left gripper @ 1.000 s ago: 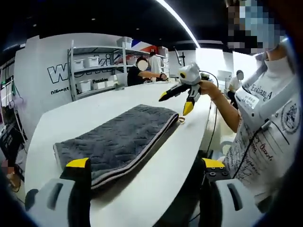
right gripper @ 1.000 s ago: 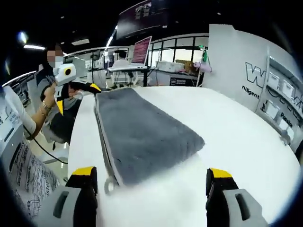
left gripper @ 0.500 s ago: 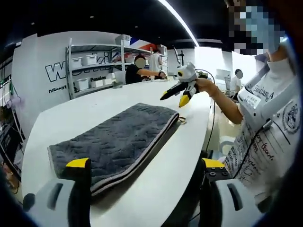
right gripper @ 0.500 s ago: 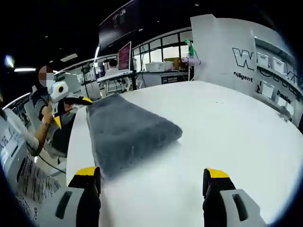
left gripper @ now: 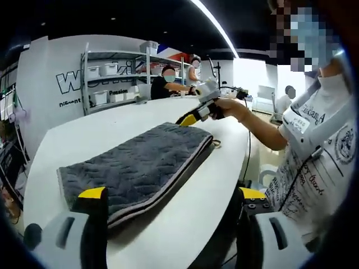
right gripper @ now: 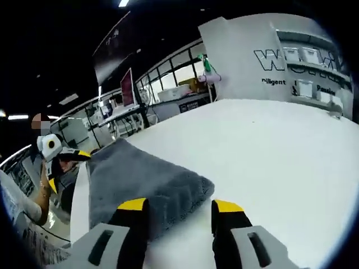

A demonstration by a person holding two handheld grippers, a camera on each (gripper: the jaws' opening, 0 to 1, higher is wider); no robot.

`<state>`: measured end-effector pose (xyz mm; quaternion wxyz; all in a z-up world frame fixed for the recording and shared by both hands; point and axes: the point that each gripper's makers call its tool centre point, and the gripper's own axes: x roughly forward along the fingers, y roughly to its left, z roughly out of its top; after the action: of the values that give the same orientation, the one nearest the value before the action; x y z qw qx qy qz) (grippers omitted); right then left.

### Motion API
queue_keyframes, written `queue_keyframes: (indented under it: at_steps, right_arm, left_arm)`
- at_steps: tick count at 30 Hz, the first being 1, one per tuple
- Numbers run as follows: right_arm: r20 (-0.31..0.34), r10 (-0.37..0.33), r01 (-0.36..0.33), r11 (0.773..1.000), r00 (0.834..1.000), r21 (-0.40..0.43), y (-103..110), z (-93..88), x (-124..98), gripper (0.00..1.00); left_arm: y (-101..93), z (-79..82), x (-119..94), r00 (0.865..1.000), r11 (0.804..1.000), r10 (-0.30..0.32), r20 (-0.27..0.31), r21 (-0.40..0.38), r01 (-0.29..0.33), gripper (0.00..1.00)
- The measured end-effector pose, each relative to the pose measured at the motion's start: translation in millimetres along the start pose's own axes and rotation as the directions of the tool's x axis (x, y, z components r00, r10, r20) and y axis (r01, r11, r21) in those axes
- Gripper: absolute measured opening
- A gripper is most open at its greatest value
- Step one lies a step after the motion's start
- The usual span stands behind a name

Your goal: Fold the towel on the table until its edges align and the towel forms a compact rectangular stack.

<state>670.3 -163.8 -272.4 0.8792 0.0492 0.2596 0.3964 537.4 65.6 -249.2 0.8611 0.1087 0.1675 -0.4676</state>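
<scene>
A dark grey towel (left gripper: 134, 165) lies folded into a long rectangle on the white table (left gripper: 84, 131). My left gripper (left gripper: 173, 194) hovers at the towel's near end, jaws wide open with nothing between them. At the far end a person's hand holds my right gripper (left gripper: 189, 118) low over the towel's corner. In the right gripper view the towel (right gripper: 140, 174) runs away to the left across the table (right gripper: 269, 145). My right gripper (right gripper: 179, 205) sits just before the towel's near corner, jaws narrowed with a gap left. The left gripper (right gripper: 67, 168) shows beyond the towel's other end.
Metal shelves with white bins (left gripper: 112, 78) and seated people (left gripper: 168, 84) stand beyond the table. The person's torso (left gripper: 314, 162) fills the right side, off the table's edge. A lettered wall (right gripper: 280, 56) and desks with a monitor (right gripper: 128, 88) lie behind.
My right gripper dropped towards the towel's far corner and its jaws drew much closer together. The left gripper stayed put and open. The towel has not moved.
</scene>
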Motion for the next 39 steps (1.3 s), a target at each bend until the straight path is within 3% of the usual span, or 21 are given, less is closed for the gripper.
queue_keyframes:
  at_steps: [3, 7, 11, 15, 24, 29, 33, 34, 39]
  right_arm:
    - [-0.026, 0.003, -0.003, 1.0, 1.0, 0.017, -3.0, -9.1, 4.1, 0.43]
    - [-0.022, 0.043, -0.041, 0.998, 0.999, 0.055, 2.1, -11.5, 5.7, 0.3]
    - [-0.028, 0.072, -0.069, 0.994, 0.997, 0.09, 3.3, -14.9, 7.6, 0.28]
    - [-0.016, 0.105, -0.103, 0.99, 0.994, 0.096, 3.2, -15.1, 8.3, 0.11]
    - [-0.03, 0.136, -0.134, 0.99, 0.99, 0.049, -0.3, -17.6, -4.8, 0.08]
    - [-0.043, 0.129, -0.128, 0.991, 0.991, 0.045, -12.4, -24.6, -26.6, 0.08]
    - [-0.058, 0.13, -0.13, 0.991, 0.99, 0.006, -15.8, -27.2, -33.5, 0.08]
    - [-0.077, 0.11, -0.109, 0.994, 0.991, 0.01, -26.9, -34.7, -55.0, 0.08]
    - [-0.107, 0.065, -0.068, 0.997, 0.992, -0.03, -48.7, -42.8, -86.2, 0.09]
  left_arm:
    - [4.0, 0.4, -2.8, 1.0, 1.0, 0.001, 0.004, -0.001, -0.001, 0.99]
    - [6.9, 0.3, -4.3, 1.0, 1.0, 0.003, 0.002, -0.009, -0.003, 0.99]
    - [10.2, 1.4, -6.9, 1.0, 1.0, 0.006, 0.006, -0.014, -0.006, 0.99]
    - [10.7, 3.3, -9.9, 1.0, 1.0, 0.005, 0.013, -0.019, -0.004, 0.99]
    - [12.4, 4.2, -15.3, 1.0, 1.0, 0.012, 0.013, -0.019, -0.012, 0.99]
    - [18.8, 4.6, -22.5, 1.0, 1.0, 0.014, 0.013, -0.017, -0.013, 0.99]
    - [10.4, 3.4, -15.1, 1.0, 1.0, 0.016, 0.0, -0.011, -0.016, 0.99]
    - [7.9, 3.1, -12.9, 1.0, 1.0, 0.017, -0.003, -0.01, -0.017, 0.99]
    - [3.2, 7.0, -8.5, 1.0, 1.0, 0.02, 0.007, -0.006, -0.02, 0.99]
